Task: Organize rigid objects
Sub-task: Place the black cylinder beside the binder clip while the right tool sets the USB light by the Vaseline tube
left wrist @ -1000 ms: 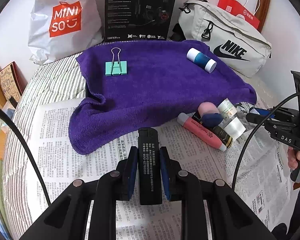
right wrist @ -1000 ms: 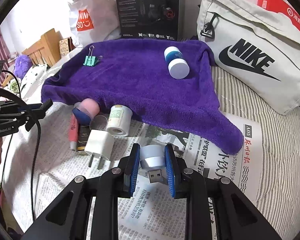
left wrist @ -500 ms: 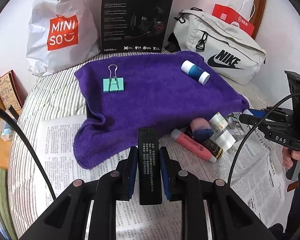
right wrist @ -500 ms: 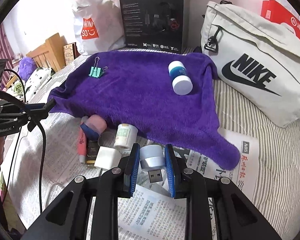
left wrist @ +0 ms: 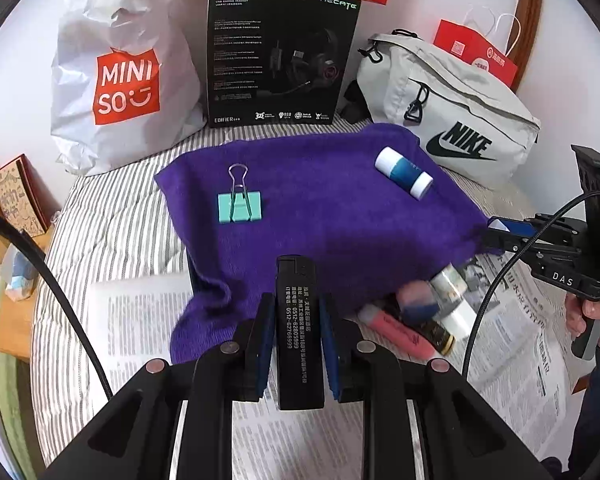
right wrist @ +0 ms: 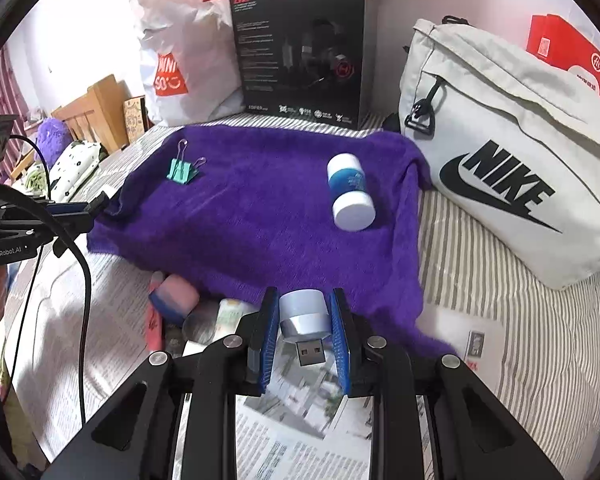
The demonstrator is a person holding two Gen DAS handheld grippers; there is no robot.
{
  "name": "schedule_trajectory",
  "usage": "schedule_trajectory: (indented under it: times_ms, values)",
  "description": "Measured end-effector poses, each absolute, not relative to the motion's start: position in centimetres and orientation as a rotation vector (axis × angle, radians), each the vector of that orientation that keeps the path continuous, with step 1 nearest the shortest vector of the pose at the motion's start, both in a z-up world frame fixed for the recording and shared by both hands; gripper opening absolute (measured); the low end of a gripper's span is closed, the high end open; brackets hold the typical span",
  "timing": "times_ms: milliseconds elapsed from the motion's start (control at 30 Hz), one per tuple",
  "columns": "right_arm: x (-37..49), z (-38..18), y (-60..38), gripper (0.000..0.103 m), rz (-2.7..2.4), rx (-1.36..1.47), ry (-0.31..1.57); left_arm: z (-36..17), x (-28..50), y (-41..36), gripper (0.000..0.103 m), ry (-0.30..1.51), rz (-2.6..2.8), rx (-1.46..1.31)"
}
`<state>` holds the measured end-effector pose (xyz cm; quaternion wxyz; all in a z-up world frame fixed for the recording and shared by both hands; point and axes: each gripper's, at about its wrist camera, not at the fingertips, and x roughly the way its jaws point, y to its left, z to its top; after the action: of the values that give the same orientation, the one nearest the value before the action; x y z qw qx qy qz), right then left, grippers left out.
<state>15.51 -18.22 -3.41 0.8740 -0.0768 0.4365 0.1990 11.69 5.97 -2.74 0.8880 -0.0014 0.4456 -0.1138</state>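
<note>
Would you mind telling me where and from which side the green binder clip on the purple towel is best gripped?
Grip the green binder clip across its flat green body, coming from above. In the left wrist view it lies flat on the purple towel with its wire handles folded toward the far side, so the body's two side edges are probably the firmest hold.

My left gripper (left wrist: pixel 296 344) is matte black, its two angular arms set with round silver screws, the fingers faced with ribbed blue pads (left wrist: pixel 265 344). My right gripper (right wrist: pixel 305 340) is built the same, with brighter blue pads (right wrist: pixel 269 344). Black cables loop off both. The housings carry white lettering, "DAS" and "GenRobot.AI". My bare fingers wrap each grey handle.
</note>
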Motion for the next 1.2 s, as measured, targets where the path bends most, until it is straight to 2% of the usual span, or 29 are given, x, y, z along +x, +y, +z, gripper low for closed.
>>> schedule_trajectory:
  times_ms: [667, 1200]
  values:
    - [23.8, -6.8, -17.5, 0.025, 0.364, -0.206, 0.978, -5.0, 18.5, 7.4, 0.021, 0.979, -0.230, -0.020]
    - [25.5, -8.4, -16.6, 0.025, 0.365, -0.235, 0.982, -8.0, 22.1, 8.7, 0.021, 1.048, -0.168, -0.003]
